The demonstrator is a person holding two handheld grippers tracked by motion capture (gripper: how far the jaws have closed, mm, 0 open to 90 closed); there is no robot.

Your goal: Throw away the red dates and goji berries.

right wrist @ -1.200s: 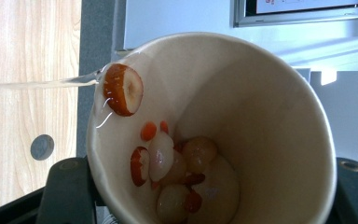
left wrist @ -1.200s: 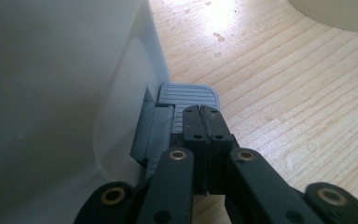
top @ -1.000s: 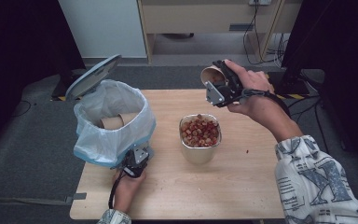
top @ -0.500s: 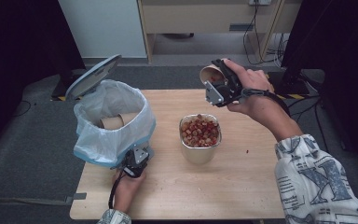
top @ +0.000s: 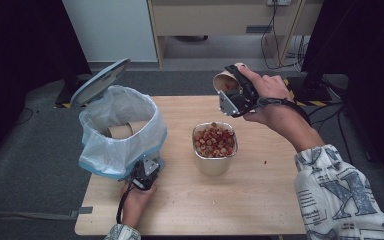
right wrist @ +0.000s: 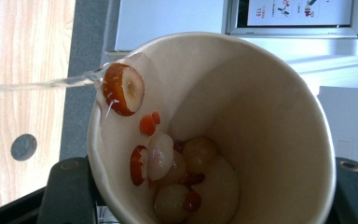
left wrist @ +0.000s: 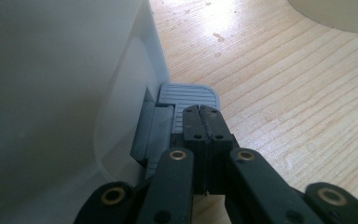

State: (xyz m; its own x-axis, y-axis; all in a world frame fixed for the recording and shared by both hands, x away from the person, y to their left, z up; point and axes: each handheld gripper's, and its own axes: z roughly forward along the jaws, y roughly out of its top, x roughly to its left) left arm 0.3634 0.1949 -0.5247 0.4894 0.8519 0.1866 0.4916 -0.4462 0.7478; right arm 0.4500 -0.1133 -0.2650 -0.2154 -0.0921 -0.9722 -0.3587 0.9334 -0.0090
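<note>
**Paper cup tipped over the strainer, leftovers not yet out**

Grey carpet and a pale cabinet lie behind the wooden table [top: 260, 200] in the high view. A metal container [top: 215, 148] heaped with red and pale fruit pieces is seen at the table's middle, and a bag-lined pedal bin [top: 121, 131], lid up, at the left, with a used cup already lying inside. The paper cup [top: 225, 80] is held raised behind the container, clasped by the right gripper [top: 233, 91]; its long axis is tilted, mouth turned toward the near left. The left gripper [top: 145, 176] is set at the bin's foot.

From the left gripper view, the jaws are seen clenched together with nothing between them, pressed down on the grey pedal [left wrist: 186, 95].

Within the right gripper view, the cup's [right wrist: 242, 116] mouth faces the camera, its wall squeezed between the jaws. A thin stream of liquid [right wrist: 37, 85] is seen leaving the rim, a fruit slice [right wrist: 123, 88] is caught at the lip, and several pieces remain at the bottom. Emptying is judged well advanced but unfinished; discarding the cup into the bin is left.
</note>
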